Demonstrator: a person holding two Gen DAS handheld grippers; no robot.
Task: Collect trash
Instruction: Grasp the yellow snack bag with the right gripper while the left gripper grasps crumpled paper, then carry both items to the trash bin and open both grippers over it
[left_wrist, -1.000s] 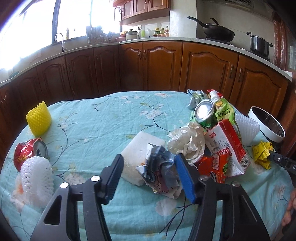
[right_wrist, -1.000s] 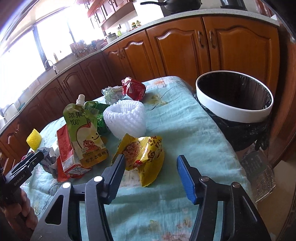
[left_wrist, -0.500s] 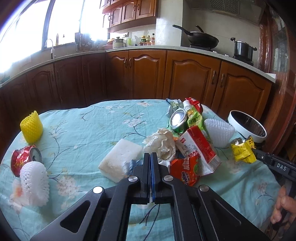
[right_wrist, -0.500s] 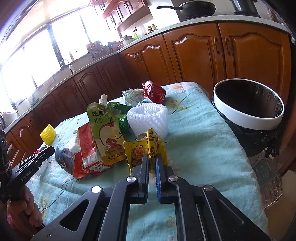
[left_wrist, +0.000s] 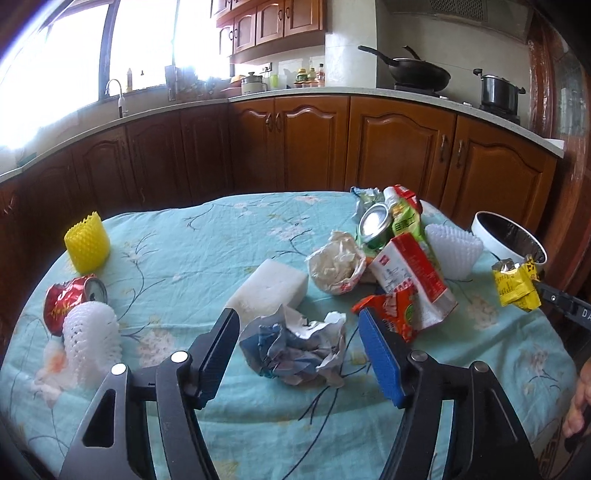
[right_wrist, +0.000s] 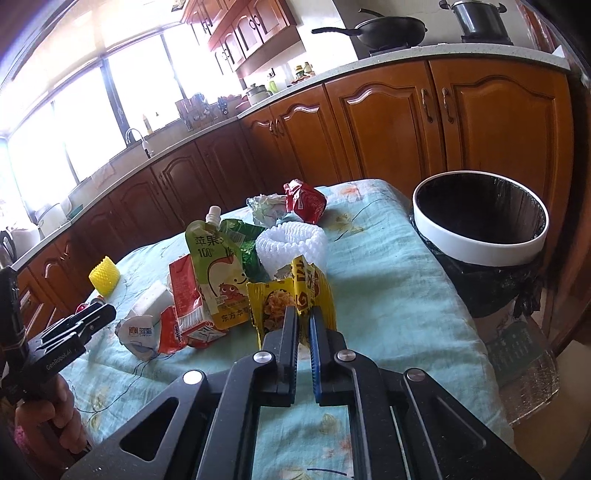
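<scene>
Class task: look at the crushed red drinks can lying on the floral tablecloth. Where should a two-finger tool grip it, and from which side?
Grip the crushed red drinks can across its dented middle, coming from above. It lies on its side with its silver end facing right, and the white foam net sleeve crowds its near side, so a low approach from the front looks blocked.

A wok (left_wrist: 417, 75) and pot (left_wrist: 496, 94) sit on the stove.

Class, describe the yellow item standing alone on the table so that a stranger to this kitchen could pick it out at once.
Start at the table under the light blue flowered cloth and go to its window-side edge, away from the litter pile. There a yellow foam net sleeve stands upright, alone. Its neighbours, a crushed red can and a white foam net sleeve, lie nearer the camera.
</scene>
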